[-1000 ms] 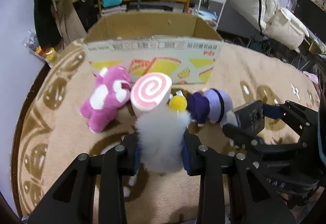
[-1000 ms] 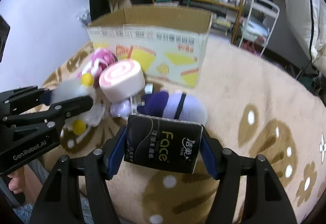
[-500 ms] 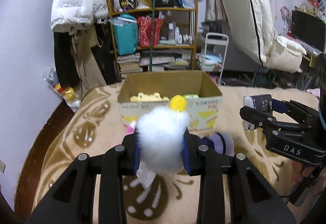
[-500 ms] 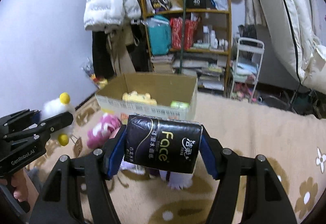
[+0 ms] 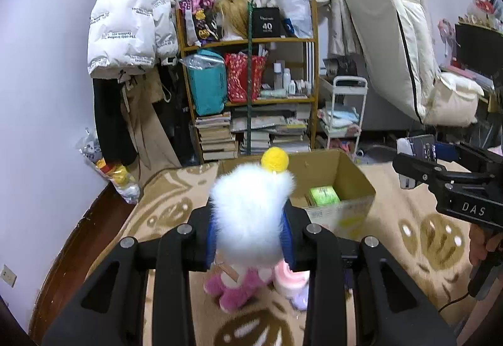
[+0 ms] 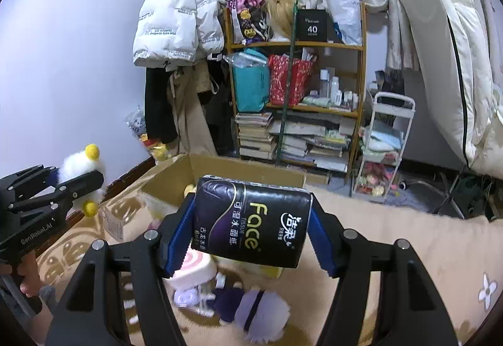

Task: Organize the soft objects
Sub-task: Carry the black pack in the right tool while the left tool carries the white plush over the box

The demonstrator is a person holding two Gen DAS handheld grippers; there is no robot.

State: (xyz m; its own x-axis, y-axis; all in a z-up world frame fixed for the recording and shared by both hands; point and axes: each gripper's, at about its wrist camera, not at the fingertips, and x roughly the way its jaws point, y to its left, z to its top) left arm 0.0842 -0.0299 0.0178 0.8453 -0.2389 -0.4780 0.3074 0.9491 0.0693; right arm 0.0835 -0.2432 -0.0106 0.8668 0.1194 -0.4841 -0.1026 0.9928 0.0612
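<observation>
My left gripper (image 5: pixel 250 231) is shut on a fluffy white plush with yellow pom-poms (image 5: pixel 248 214), held high above the rug. It also shows in the right wrist view (image 6: pixel 80 168). My right gripper (image 6: pixel 248 229) is shut on a black tissue pack (image 6: pixel 251 223), also raised. An open cardboard box (image 5: pixel 352 176) stands on the rug beyond both, with a green pack (image 5: pixel 323 195) inside. Below lie a pink plush (image 5: pixel 239 286), a pink swirl roll plush (image 6: pixel 195 267) and a purple plush (image 6: pixel 251 311).
A beige patterned rug (image 5: pixel 408 239) covers the floor. Behind the box stand a cluttered wooden shelf (image 5: pixel 251 94), a small white cart (image 5: pixel 345 113), hanging coats (image 5: pixel 132 31) and a leaning mattress (image 5: pixel 402 47). A purple wall is on the left.
Both grippers have risen from rug level with their loads. The box now sits lower in view with its inside showing, and the plush toys on the rug have dropped below the fingers.
</observation>
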